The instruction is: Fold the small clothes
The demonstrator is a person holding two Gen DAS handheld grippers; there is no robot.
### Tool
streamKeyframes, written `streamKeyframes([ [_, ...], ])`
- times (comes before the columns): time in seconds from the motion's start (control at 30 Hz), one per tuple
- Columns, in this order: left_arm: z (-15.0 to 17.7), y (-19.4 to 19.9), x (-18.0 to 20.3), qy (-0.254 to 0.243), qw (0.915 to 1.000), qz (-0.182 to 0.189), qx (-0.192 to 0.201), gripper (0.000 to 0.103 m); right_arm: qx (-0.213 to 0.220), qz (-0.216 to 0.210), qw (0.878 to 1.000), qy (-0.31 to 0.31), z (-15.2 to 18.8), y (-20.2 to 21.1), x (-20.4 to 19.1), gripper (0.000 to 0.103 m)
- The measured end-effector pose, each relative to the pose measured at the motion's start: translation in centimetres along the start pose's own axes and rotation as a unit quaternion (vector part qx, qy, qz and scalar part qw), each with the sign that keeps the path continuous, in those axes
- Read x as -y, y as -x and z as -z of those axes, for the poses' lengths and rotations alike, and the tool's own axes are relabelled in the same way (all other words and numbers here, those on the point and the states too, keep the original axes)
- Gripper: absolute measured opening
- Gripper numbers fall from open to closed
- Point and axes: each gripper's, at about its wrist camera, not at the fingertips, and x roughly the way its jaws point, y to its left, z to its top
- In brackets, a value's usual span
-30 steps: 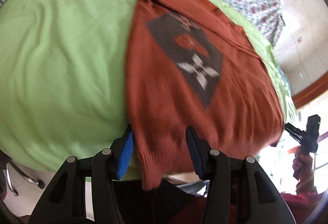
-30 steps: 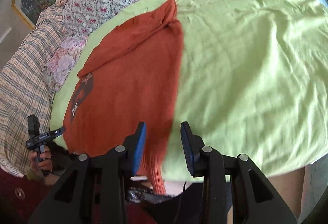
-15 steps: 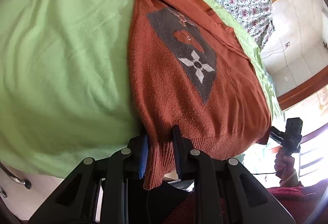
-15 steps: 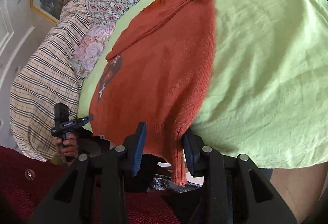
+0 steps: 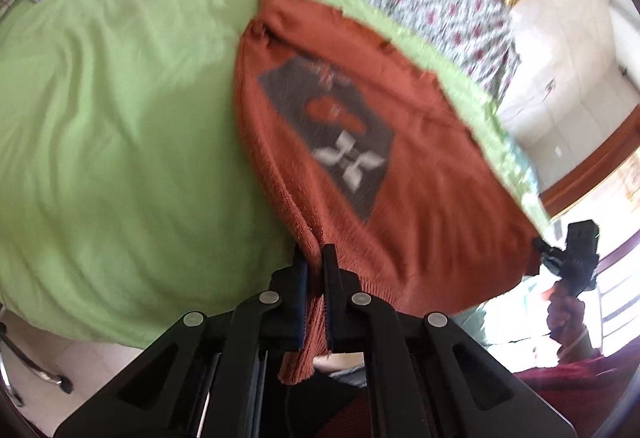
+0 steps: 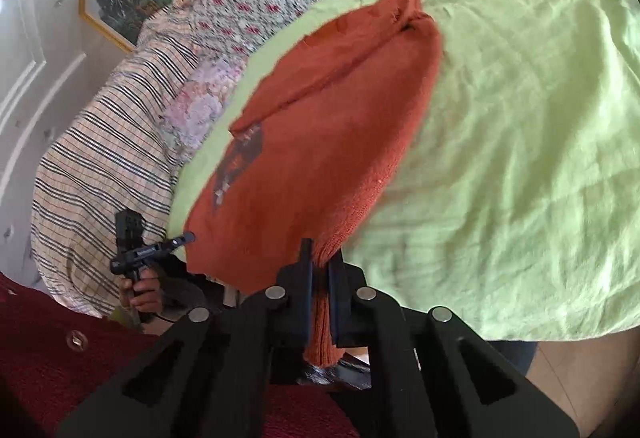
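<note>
Both wrist views are bright with daylight, and the window area at the right of the left wrist view is blown out to white glare, washing out detail around it. The left wrist view is smeared by motion blur, plainest on the dark patch of the orange sweater and along the far edge of the green sheet, while the right wrist view is sharper. Fisheye distortion bends both scenes, with dark vignetting in the corners and soft shadows in the sheet's wrinkles.
</note>
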Motion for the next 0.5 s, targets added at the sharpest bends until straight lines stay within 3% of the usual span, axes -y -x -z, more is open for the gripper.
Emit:
streamKeyframes([
  [0.23,-4.4,2.3,1.3,0.009,0.9968,0.023,0.076,0.003,0.051,-0.031,0.998,0.011,-3.8,0.4,-1.5,0.007],
  [0.37,-9.3,2.1,2.4,0.005,0.9916,0.022,0.128,0.003,0.097,-0.038,0.994,0.025,-8.1,0.3,-2.0,0.007],
  [0.5,-14.5,0.2,2.4,0.015,0.9871,0.019,0.158,0.002,0.129,-0.018,0.991,0.033,-13.1,-0.7,-1.5,0.007],
])
